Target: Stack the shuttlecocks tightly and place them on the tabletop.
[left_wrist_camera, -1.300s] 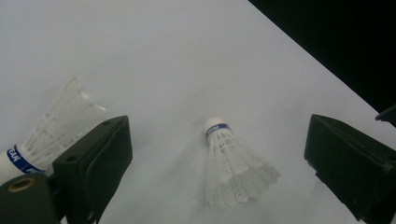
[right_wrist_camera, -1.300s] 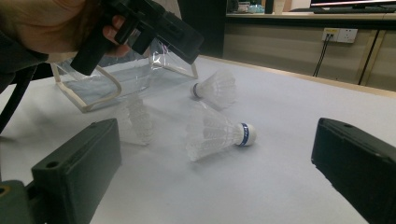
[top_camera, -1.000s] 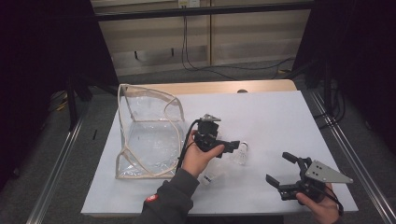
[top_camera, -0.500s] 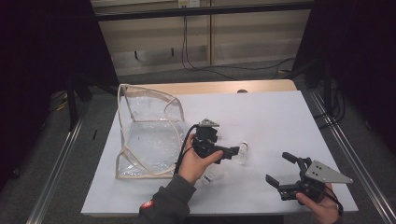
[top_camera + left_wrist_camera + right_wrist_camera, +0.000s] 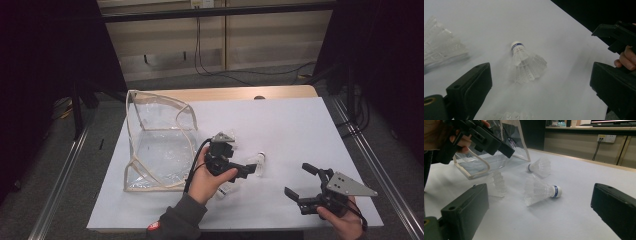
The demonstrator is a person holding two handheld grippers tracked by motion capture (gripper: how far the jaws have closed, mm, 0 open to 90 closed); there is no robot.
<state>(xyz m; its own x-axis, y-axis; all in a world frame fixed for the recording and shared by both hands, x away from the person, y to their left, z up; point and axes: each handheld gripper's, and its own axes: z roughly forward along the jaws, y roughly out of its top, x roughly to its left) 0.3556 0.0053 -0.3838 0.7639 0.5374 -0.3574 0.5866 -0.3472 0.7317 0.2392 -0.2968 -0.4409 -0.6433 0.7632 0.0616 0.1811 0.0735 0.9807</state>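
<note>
While your right hand rests low at the near edge of the desk (image 5: 300, 125), your right tool (image 5: 306, 186) sits just above the white top with its two black jaws spread wide and nothing between them. It points toward the middle of the desk.

A little farther in, your left tool (image 5: 250, 170) is up off the desk. Its jaws are wide apart too, and they hold nothing. From the left tool's own camera you look down between those jaws at a white shuttlecock (image 5: 525, 62). It lies on its side on the desk, with its round white tip and blue band pointing away and its feathers fanned out toward you. It is not touching either jaw.

From the right tool's camera, that shuttlecock (image 5: 541, 190) lies out past the open jaws, well apart from them. Close beside it is a second shuttlecock (image 5: 496, 182) that stands on the desk under your left tool. A third shuttlecock (image 5: 539, 167) lies on its side a bit farther back, near the bag. All three are close together in the middle of the desk.

Beyond your left hand (image 5: 207, 175) is a clear plastic bag (image 5: 160, 145) with a pale trim. It sits on the left part of the desk and its opening faces the shuttlecocks.

Farthest off, black cables (image 5: 215, 70) hang down the wall behind the desk.
</note>
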